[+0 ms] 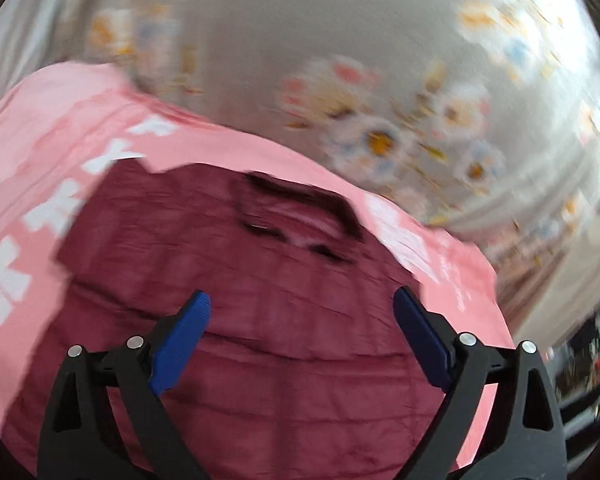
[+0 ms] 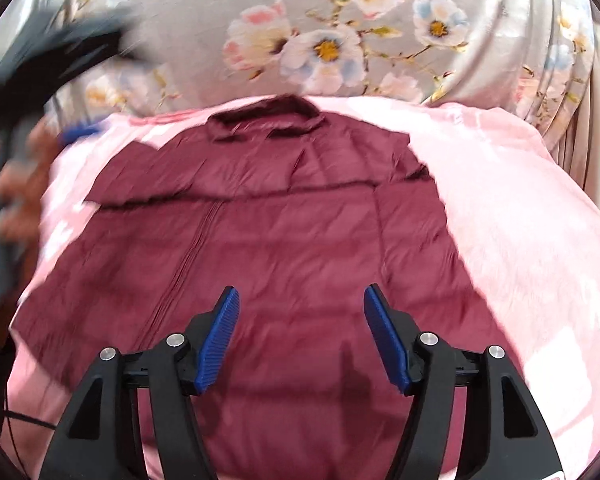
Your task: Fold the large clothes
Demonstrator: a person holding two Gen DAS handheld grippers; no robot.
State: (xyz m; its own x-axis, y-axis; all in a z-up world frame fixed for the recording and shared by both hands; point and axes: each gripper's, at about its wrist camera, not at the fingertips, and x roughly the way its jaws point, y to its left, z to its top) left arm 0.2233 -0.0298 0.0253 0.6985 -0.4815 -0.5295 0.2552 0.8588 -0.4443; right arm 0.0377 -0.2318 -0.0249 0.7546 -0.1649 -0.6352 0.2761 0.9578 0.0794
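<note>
Right wrist view: we hold the right gripper [image 2: 301,332] above a maroon quilted jacket [image 2: 284,240] spread flat on a pink blanket [image 2: 520,240], its collar [image 2: 268,118] pointing away from us toward a grey floral sheet [image 2: 328,40]. Our fingers [image 2: 220,340] are spread apart and grasp nothing — they hover over the lower body of the jacket, not visibly touching it. Both sleeves appear already laid in across the chest, which we judge leaves the lengthwise fold still to make; the garment lies centred on the blanket, presumably so each side is within reach. In the left wrist view, the left gripper [image 1: 302,334] is likewise released, its fingers [image 1: 180,340] wide over the same jacket [image 1: 260,340] and empty. That view is heavily smeared by motion — the collar [image 1: 300,216] reads only as a dark arc, and the white marks on the blanket [image 1: 60,140] cannot be made out as any clear pattern. At the left edge of the right wrist view, a blurred hand [image 2: 16,184] with a blue tip is too indistinct to read. The jacket's hem is cut off behind our grippers.
</note>
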